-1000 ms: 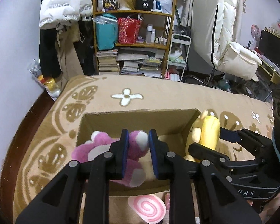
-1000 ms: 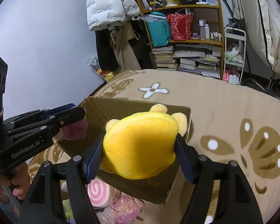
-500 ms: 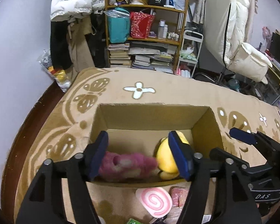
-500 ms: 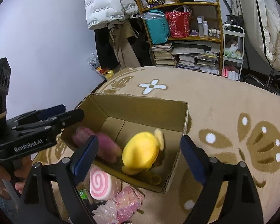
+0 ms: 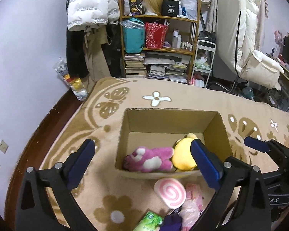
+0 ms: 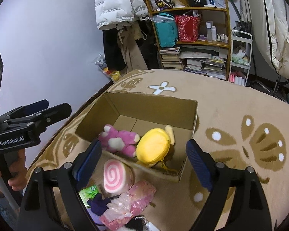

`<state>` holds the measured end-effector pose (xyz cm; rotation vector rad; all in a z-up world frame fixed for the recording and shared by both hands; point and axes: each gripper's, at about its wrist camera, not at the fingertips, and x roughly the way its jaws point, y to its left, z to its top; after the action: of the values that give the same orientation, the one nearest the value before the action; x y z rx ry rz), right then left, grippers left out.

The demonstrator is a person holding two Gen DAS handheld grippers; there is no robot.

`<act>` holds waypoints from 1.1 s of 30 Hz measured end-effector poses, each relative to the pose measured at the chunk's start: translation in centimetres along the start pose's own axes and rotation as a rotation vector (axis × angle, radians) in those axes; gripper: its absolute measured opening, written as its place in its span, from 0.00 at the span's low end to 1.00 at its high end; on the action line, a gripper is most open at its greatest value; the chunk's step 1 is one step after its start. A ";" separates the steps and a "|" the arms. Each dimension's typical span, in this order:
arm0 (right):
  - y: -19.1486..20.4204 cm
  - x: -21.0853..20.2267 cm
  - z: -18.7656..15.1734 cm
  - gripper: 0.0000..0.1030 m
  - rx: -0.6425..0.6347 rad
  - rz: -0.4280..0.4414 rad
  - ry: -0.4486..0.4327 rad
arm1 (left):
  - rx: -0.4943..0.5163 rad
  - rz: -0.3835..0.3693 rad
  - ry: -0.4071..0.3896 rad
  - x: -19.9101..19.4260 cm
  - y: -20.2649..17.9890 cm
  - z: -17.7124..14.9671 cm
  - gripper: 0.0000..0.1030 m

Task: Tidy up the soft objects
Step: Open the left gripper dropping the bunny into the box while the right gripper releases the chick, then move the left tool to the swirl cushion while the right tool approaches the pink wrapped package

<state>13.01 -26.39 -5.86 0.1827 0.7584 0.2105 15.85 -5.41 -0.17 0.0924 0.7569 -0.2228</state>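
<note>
Your pink plush and yellow plush lie side by side in the box, below and beyond both grippers. Your left gripper is opening, its fingers spread wide and empty. Your right gripper is spread wide too, touching nothing.

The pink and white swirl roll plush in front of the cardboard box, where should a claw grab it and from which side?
Grip the pink and white swirl roll plush across its rounded sides, not its flat spiral face, coming down from above. It lies outside the cardboard box, against its near wall, spiral face tilted up. A pink crinkly bag crowds it below, so a top approach probably fits best.
</note>
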 end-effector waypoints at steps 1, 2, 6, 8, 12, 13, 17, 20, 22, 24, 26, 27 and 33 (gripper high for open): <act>0.2 -0.3 -0.2 0.90 -0.001 0.003 -0.002 | -0.001 0.006 -0.002 -0.4 0.2 -0.2 0.96; 0.4 -0.6 -0.4 0.90 -0.003 0.006 -0.002 | -0.003 0.009 -0.001 -0.9 0.4 -0.4 0.97; 1.2 -1.4 -1.3 0.90 -0.009 0.005 0.000 | -0.010 0.022 0.020 -2.1 1.0 -1.4 0.97; 1.6 -1.8 -1.8 0.90 -0.010 0.004 0.004 | -0.008 0.038 0.038 -2.5 1.2 -2.0 0.97; 2.3 -2.3 -3.2 0.90 -0.018 -0.005 0.019 | -0.028 0.042 0.064 -3.2 1.7 -3.3 0.97; 2.4 -2.5 -3.5 0.90 -0.020 -0.008 0.020 | -0.030 0.038 0.071 -3.4 1.7 -3.6 0.97; 3.0 -2.6 -4.9 0.90 -0.032 -0.021 0.036 | -0.013 0.054 0.093 -3.2 1.7 -4.5 0.97; 3.3 -2.0 -5.7 0.90 -0.040 -0.026 0.054 | -0.020 0.050 0.120 -2.6 1.9 -5.1 0.97; 3.5 -1.7 -6.2 0.90 -0.045 -0.028 0.064 | -0.026 0.046 0.140 -2.0 1.9 -5.5 0.97; 3.6 -1.1 -6.6 0.90 -0.051 -0.031 0.077 | -0.022 0.050 0.160 -1.5 1.8 -5.8 0.97; 3.6 -0.6 -7.1 0.90 -0.052 -0.032 0.092 | -0.013 0.049 0.175 -1.0 1.6 -6.2 0.97; 3.5 -0.3 -7.3 0.90 -0.050 -0.031 0.100 | -0.008 0.049 0.182 -0.7 1.5 -6.3 0.97; 2.8 1.5 -8.5 0.90 -0.027 -0.031 0.144 | 0.004 0.043 0.221 1.1 1.2 -6.9 0.97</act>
<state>7.76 -22.55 -12.26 0.1309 0.9006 0.2054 12.27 -3.33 -5.99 0.1382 0.9733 -0.1751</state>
